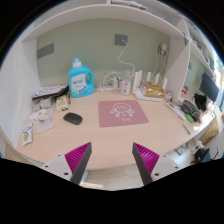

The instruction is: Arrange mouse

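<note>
Nearest, the tongs [111, 160] hang above the near edge of the counter [100, 140], their two pink-padded fingers [77, 157] well apart and holding nothing. Beyond them lies a stretch of bare wood. The mouse [73, 118] sits further off and to the left of the tongs, a small dark oval whose long axis seems to run roughly left to right. Just to its right, about straight ahead of the tongs, lies the pink mouse mat [122, 112], apart from the mouse. Reaching it likely means moving forward and left. Behind the mouse stands a blue detergent bottle [80, 78] near the far wall. The clutter at the far right and the papers at the left are too small to identify.
</note>
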A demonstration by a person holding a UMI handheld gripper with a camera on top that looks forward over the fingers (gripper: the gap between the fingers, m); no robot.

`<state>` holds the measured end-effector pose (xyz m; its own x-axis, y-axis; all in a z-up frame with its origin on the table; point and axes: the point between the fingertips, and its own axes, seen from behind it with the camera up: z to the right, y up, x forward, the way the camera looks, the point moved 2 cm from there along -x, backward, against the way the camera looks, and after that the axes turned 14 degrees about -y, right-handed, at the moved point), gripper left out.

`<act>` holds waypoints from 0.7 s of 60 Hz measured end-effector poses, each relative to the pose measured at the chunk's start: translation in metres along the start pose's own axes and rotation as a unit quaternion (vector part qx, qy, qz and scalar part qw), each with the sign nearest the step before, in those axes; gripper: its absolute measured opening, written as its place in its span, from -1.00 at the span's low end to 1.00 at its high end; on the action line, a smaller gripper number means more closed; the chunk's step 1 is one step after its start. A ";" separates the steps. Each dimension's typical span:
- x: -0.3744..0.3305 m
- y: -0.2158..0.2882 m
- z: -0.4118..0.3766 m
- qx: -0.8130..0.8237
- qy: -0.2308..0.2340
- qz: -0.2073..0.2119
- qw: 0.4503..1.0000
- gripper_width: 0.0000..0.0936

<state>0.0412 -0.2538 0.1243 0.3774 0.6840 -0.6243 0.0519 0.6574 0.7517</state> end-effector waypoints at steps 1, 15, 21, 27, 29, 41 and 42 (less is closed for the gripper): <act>0.002 -0.003 -0.010 0.000 0.006 0.000 1.000 0.81; 0.062 0.001 -0.141 -0.026 0.063 0.028 0.997 0.80; 0.097 0.014 -0.182 -0.040 0.075 0.039 0.996 0.80; 0.126 0.027 -0.210 -0.054 0.085 0.045 0.994 0.80; 0.136 0.030 -0.217 -0.062 0.088 0.046 0.993 0.79; 0.178 0.050 -0.238 -0.092 0.102 0.053 0.989 0.77; 0.181 0.052 -0.239 -0.093 0.104 0.053 0.989 0.76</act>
<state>-0.1092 -0.0202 -0.0003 0.1733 0.7891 -0.5893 -0.1554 0.6128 0.7748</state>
